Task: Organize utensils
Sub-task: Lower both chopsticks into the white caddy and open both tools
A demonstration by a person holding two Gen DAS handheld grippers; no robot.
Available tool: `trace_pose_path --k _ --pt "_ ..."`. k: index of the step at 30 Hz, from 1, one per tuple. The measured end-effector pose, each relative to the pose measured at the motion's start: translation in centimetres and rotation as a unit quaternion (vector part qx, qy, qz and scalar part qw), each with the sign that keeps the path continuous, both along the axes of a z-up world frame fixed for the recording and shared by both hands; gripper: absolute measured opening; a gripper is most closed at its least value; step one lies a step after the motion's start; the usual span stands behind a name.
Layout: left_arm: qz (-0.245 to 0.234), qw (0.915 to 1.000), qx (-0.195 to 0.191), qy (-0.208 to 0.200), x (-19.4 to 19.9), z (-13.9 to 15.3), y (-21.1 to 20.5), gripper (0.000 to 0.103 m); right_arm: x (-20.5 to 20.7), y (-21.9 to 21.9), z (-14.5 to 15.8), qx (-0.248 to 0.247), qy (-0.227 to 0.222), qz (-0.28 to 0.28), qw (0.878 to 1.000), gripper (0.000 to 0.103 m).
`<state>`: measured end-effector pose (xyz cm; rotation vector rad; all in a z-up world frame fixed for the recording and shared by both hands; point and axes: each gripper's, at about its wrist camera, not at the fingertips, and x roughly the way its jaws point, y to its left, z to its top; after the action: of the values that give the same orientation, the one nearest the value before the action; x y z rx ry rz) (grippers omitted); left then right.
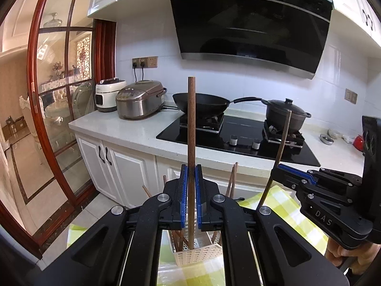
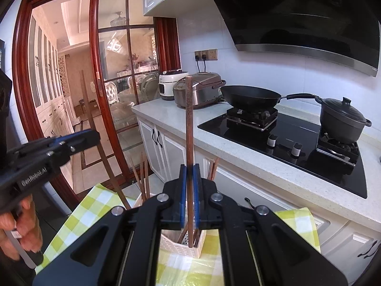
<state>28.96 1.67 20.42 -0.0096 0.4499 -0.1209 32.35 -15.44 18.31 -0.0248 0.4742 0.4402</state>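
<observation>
While the left wrist view looks along its own fingers, the left gripper (image 1: 190,174) is clamped tight on a dark wooden chopstick (image 1: 191,124), blue pads pressed to either side, the stick standing upright with its lower end hanging just over a cream perforated utensil basket (image 1: 197,253). That basket sits on a green-and-white checked cloth (image 1: 285,205), and more chopsticks (image 1: 232,178) poke up from it behind the fingers. Off to the right in this view, there's the right gripper (image 1: 277,166) seen from the side, pinching a second chopstick (image 1: 282,143) that looks bowed by the lens, with a hand (image 1: 347,255) on its grip below. Beyond, the white counter (image 1: 123,128) carries two rice cookers, a black wok (image 1: 202,103) on the hob and a lidded black pot (image 1: 285,116). Over to the right wrist view now: the right gripper (image 2: 189,170) is likewise closed hard on its chopstick (image 2: 189,124), upright, tip just above the same basket (image 2: 183,245), where a few sticks lean inside. Here the left gripper (image 2: 95,135) comes in from the left edge, gripping its chopstick (image 2: 95,131) at a slant, the holding hand (image 2: 21,226) visible beneath. Only this view shows the long hallway through the red-framed glass door (image 2: 123,90); only the left view catches the small items and red object at the counter's far right.
</observation>
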Motion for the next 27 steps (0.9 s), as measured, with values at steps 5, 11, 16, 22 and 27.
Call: trace_pose_path --k 5,11,16,22,27 --pt "0.001 1.0000 -0.004 0.003 1.1 -1.5 -0.1 0.005 0.8 0.2 -1.0 -0.002 0.004 -0.003 1.000 0.005" --pt "0.008 0.9999 -0.003 0.012 2.3 -3.7 -0.5 0.005 1.4 0.3 -1.9 -0.003 0.011 -0.005 1.000 0.006" --pt "0.008 0.9995 0.006 0.028 3.2 -5.6 -1.2 0.005 1.6 0.6 -2.1 -0.003 0.012 -0.004 1.000 0.006" --pt "0.007 0.9990 0.015 0.043 3.7 -7.1 -1.8 0.005 1.6 0.6 -2.3 -0.003 0.012 -0.005 1.000 0.006" --pt "0.009 0.9982 0.029 0.051 3.8 -8.2 -2.2 0.005 1.5 0.6 -2.4 -0.002 0.013 -0.004 1.000 0.006"
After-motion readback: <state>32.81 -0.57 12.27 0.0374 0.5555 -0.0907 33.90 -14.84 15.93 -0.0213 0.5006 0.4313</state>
